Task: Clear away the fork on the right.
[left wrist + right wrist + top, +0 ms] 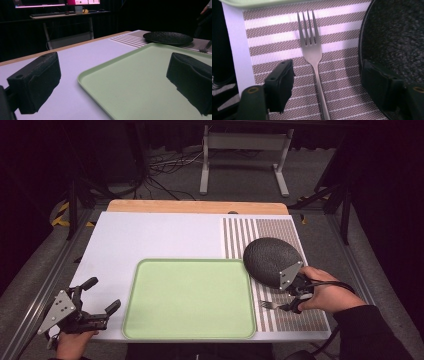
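Note:
A metal fork [270, 305] [312, 50] lies on the striped placemat [241, 233] [274, 46], tines toward the pale green tray [190, 300]. My right gripper [294, 303] [327, 71] is low over the fork's handle. Its jaws stand open, one on each side of the handle without touching it. A dark textured plate [267, 257] [397, 35] rests just beside the right jaw. My left gripper [104, 293] [112, 80] hovers open and empty at the tray's near-left corner. In its own view, the tray [140, 82] lies between its pads.
The white board [150, 237] [82, 53] carries the tray, placemat and plate [167, 37]. A wooden tabletop edge [197, 206] runs behind it. Metal stand legs and cables [240, 165] stand on the floor beyond. The tray's rim [249, 2] lies just past the fork's tines.

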`<state>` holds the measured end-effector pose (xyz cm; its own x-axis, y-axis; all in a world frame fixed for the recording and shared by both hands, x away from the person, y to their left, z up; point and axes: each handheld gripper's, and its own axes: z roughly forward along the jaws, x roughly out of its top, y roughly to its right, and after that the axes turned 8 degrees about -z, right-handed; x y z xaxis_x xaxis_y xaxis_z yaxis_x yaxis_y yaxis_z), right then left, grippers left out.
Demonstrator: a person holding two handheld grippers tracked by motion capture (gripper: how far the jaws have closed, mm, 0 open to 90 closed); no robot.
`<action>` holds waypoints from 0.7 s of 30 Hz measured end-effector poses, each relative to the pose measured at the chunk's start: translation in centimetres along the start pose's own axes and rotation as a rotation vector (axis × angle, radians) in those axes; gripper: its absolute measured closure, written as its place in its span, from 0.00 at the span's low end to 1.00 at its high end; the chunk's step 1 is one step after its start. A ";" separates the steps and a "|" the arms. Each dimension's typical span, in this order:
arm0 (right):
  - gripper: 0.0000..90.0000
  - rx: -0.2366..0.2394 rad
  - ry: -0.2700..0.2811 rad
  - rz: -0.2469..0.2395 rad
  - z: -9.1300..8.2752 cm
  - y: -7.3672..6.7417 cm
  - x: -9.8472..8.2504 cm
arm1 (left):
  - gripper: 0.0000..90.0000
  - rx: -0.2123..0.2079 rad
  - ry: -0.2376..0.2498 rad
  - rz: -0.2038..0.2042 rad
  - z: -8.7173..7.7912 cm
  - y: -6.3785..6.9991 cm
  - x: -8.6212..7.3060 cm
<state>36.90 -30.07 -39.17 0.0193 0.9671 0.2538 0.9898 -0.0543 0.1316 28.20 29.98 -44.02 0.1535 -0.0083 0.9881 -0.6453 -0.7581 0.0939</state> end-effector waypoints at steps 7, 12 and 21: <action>0.48 0.048 -0.070 -0.032 0.6 0.1 -0.2 | 0.00 -0.001 -0.001 -0.003 0.0 0.0 0.0; 0.61 0.089 -0.111 -0.070 1.2 0.2 -0.3 | 0.00 -0.001 -0.002 -0.002 0.0 0.0 0.0; 0.82 0.132 -0.206 -0.122 1.6 0.2 -0.2 | 0.00 -0.002 -0.003 -0.002 0.0 0.0 0.0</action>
<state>37.32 -29.90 -40.78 -0.0868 0.9953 0.0421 0.9961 0.0861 0.0199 28.19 29.98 -44.02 0.1571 -0.0092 0.9875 -0.6467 -0.7567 0.0959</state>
